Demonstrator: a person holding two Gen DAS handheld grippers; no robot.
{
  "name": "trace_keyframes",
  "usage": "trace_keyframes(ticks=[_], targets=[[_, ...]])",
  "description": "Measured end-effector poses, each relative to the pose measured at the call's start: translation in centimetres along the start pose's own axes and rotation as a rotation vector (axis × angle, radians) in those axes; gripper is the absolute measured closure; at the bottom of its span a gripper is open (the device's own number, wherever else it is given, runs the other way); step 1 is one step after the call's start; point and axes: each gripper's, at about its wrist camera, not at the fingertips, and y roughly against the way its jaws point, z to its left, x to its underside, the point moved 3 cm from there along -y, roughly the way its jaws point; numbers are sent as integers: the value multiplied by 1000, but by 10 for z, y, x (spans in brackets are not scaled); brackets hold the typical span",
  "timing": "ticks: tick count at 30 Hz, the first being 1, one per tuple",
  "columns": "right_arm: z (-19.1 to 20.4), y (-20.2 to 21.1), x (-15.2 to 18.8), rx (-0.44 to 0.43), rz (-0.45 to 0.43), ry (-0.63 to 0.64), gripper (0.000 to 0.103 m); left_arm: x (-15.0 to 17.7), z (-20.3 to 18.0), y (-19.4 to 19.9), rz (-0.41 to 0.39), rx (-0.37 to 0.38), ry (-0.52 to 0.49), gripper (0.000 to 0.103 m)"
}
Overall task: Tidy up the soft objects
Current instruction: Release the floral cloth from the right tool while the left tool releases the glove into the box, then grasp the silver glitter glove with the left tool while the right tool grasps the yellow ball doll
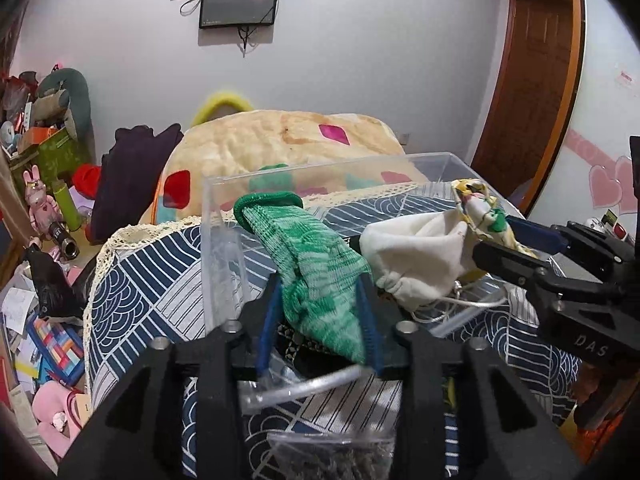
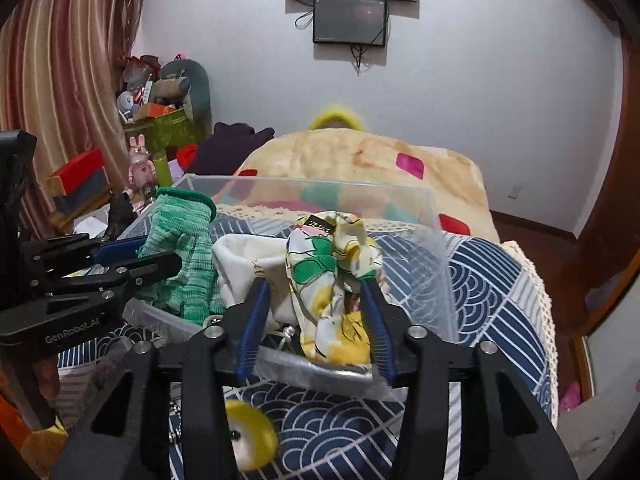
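Observation:
My left gripper (image 1: 318, 292) is shut on a green knitted sock (image 1: 308, 256), held over the clear plastic box (image 1: 224, 248); the sock also shows in the right wrist view (image 2: 180, 248). My right gripper (image 2: 316, 286) is shut on a floral yellow, white and green cloth (image 2: 328, 276), held over the same box (image 2: 436, 264); that cloth shows in the left wrist view (image 1: 480, 208). A white drawstring pouch (image 1: 416, 256) lies in the box between the two, also in the right wrist view (image 2: 248, 264).
The box stands on a table with a blue patterned cloth (image 2: 492, 280). A clear zip bag (image 1: 332, 456) and a yellow round object (image 2: 252, 440) lie near the front. A quilt-covered bed (image 1: 288, 144) is behind. Cluttered toys and boxes (image 1: 44, 160) are at left.

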Motion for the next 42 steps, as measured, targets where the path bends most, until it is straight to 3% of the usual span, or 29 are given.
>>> trace_keyframes(ticks=[2, 8, 17, 20, 34, 39, 41, 42], targets=[[-1, 5, 0, -4, -11, -5, 57, 1, -1, 9, -29, -7, -2, 52], [-2, 28, -3, -11, -65, 0, 53, 0, -5, 33, -72, 4, -11, 51], [7, 58, 3, -38, -135, 17, 43, 10, 0, 76, -142, 8, -6, 34], [10, 58, 11, -54, -124, 15, 41, 22, 2, 81, -121, 0, -17, 29], [29, 16, 60, -102, 22, -13, 37, 95, 4, 42, 87, 53, 28, 29], [32, 0, 71, -108, 73, -11, 37, 111, -2, 38, 107, 79, 14, 29], [32, -3, 74, -111, 88, -15, 39, 114, -3, 39, 103, 84, 7, 36], [32, -4, 74, -112, 89, -18, 46, 115, -4, 40, 100, 84, 1, 43]])
